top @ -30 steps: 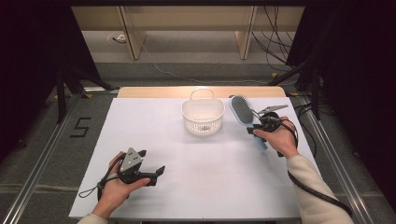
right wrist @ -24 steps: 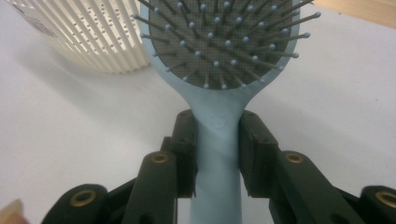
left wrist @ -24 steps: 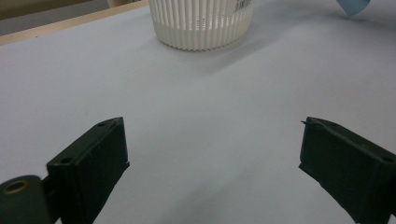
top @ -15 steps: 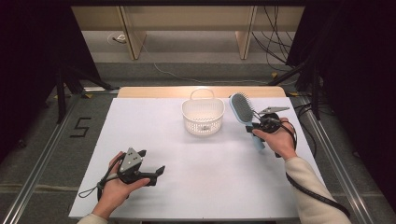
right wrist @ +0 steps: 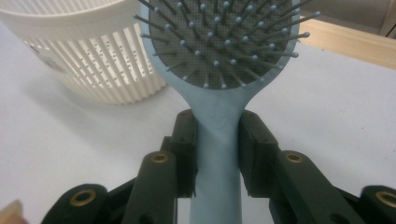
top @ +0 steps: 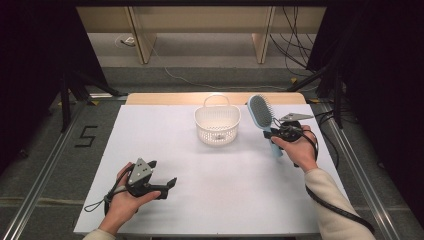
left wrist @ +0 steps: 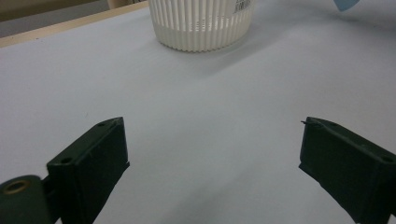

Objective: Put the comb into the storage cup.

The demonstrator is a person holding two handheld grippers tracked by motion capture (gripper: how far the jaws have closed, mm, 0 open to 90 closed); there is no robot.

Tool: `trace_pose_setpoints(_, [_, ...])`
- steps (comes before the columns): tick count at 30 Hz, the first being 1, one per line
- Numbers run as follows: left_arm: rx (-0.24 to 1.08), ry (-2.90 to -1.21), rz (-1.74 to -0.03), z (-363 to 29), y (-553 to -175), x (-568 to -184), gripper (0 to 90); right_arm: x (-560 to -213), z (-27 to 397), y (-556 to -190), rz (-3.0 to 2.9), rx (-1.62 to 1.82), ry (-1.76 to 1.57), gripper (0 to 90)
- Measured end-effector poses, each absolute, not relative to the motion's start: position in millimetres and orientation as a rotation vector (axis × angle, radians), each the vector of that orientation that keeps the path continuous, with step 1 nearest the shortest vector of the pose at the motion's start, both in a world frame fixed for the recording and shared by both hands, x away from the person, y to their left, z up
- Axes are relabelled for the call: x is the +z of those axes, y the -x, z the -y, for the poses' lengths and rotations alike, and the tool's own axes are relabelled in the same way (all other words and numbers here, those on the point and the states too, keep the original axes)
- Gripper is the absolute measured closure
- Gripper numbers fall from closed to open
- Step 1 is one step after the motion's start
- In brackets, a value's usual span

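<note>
A light blue hairbrush (top: 261, 114) with a grey bristle pad is held up at the table's right side, head pointing away. My right gripper (top: 272, 133) is shut on its handle; in the right gripper view both jaws press the handle (right wrist: 218, 140) just below the head (right wrist: 219, 39). A white slatted basket (top: 217, 123) with a handle stands at the back middle, just left of the brush. My left gripper (top: 162, 177) rests near the front left, jaws wide open with nothing between them; its view looks across bare table toward the basket (left wrist: 201, 25).
The white table top (top: 220, 190) has a wooden strip (top: 165, 98) along its far edge. Metal rails run along both sides on the floor, and a floor mark "5" (top: 86, 136) lies to the left. Cables trail behind the table at right.
</note>
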State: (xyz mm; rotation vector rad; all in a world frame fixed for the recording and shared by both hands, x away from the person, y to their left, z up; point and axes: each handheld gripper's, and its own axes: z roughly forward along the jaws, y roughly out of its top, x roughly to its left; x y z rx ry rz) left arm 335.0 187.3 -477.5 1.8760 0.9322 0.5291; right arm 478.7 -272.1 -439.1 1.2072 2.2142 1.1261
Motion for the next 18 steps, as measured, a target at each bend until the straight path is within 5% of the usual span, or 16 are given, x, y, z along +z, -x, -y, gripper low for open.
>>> trace_pose_setpoints(18, [0.529,-1.876,-0.931,-187.1,-335.1,-477.4,7.0,-436.0,272.0,-477.5,-2.122,1.23,-1.177,70.6])
